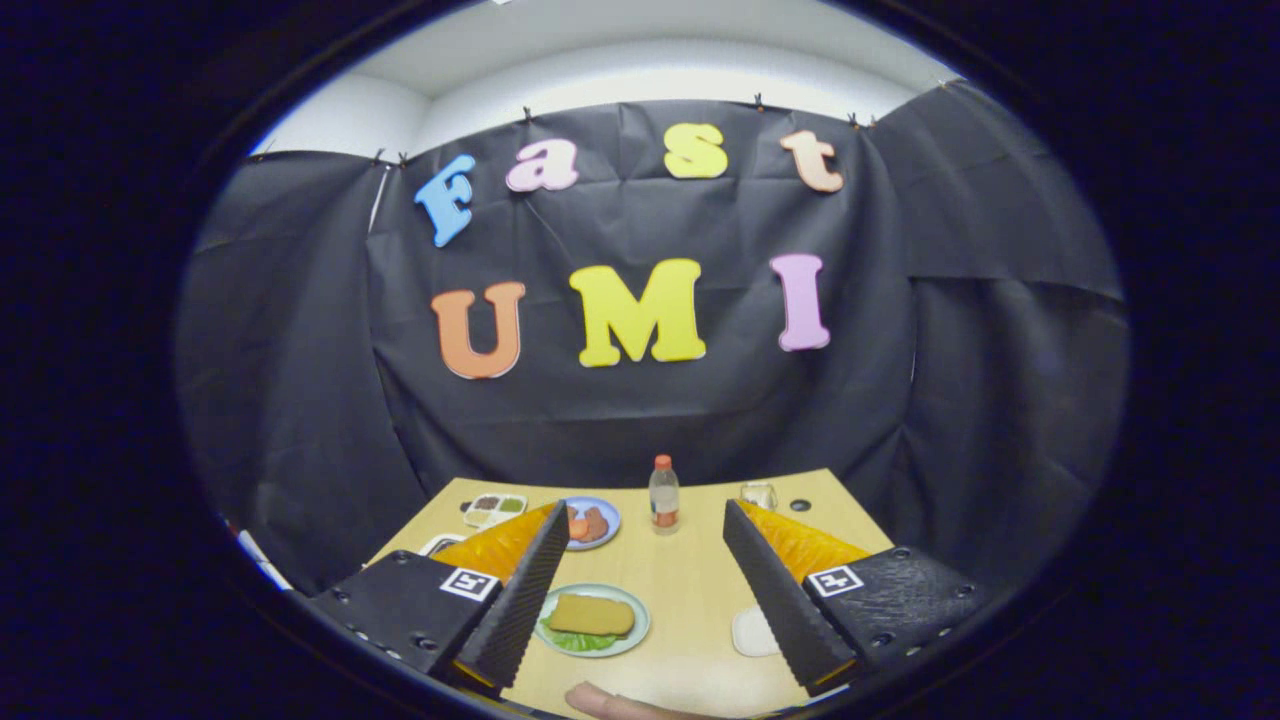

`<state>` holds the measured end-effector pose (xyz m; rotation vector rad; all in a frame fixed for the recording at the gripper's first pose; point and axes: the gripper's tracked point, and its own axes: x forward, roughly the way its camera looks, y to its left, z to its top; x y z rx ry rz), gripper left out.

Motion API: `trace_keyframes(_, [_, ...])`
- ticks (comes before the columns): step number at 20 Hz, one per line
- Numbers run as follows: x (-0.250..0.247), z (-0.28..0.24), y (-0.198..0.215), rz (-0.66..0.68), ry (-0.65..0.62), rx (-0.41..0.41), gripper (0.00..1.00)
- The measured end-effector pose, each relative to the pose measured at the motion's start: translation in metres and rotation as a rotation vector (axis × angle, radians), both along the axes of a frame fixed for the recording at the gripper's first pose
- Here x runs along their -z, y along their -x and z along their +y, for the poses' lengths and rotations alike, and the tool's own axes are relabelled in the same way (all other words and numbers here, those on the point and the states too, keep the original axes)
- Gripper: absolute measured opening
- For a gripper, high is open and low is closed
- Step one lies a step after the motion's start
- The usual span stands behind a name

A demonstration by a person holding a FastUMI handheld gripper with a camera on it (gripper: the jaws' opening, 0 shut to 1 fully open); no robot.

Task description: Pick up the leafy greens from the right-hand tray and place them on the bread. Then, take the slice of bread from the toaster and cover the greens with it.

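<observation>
On the green plate (630, 640), just ahead of the fingers, a slice of bread (592, 614) sits on top of leafy greens (578, 640) that poke out along its near edge. Looks like the cover slice is already down, so I'd judge the task at or near its end. Can't tell whether another slice lies under the greens.

Gripper (647, 592) is held above the wooden table (690, 600), fingers spread wide, nothing between them. White tray (748, 632) sits just inside the right finger, partly hidden by it; can't tell if anything is on it. A fingertip (610, 703) of a person shows at the near table edge.

Beyond the plate: a blue plate (605, 522) with reddish food, a small bottle (664, 495) with an orange cap standing upright, a divided white dish (495, 509) to the left, a clear glass (758, 494) to the right.

Risks from here, as I see it:
- Left finger hangs close over the plate's left rim; dropping or swinging could nudge the plate or slide the top slice off the greens.
- Greens stick out on one side, so the stack may be off-centre and shift if bumped.
- Reaching forward could tip the bottle.
</observation>
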<state>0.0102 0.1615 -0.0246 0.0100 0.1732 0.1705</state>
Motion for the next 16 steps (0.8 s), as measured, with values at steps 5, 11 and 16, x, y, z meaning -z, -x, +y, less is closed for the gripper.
trace_keyframes(5, [-0.036, -0.008, 0.041, -0.161, 0.046, -0.031, 0.97])
trace_keyframes(11, [-0.044, -0.008, 0.072, -0.249, 0.059, -0.017, 0.97])
trace_keyframes(16, [-0.037, 0.004, 0.088, -0.274, 0.102, -0.087, 0.97])
